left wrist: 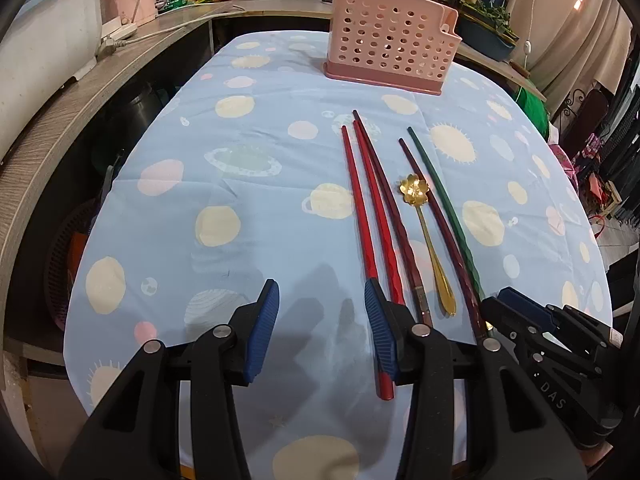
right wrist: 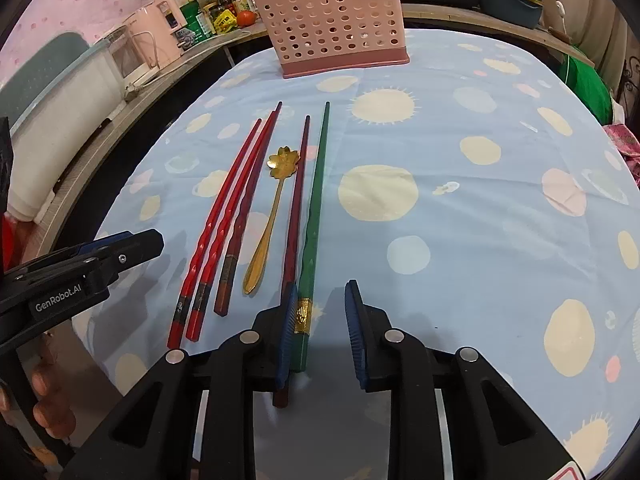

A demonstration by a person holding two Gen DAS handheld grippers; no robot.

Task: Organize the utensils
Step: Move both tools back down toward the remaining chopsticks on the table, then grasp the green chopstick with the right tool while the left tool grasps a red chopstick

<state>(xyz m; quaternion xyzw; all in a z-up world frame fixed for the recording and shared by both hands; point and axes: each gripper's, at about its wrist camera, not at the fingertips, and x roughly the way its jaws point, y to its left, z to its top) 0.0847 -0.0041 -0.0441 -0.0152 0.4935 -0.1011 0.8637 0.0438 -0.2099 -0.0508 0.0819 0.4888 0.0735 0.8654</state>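
Note:
Several chopsticks lie side by side on the blue patterned tablecloth: two bright red, two dark red and one green. A gold flower-bowl spoon rests among them. A pink perforated holder stands upright at the table's far end. My left gripper is open, with its right finger over the near end of the leftmost red chopstick. My right gripper is open too. The green chopstick's gold-banded end lies between its pads, close against the left pad and apart from the right one.
A wooden counter curves along the left, carrying a power strip, a pink kettle, bottles and a tomato. Pots stand behind the holder. A person's hand holds the left gripper. The cloth right of the utensils is bare.

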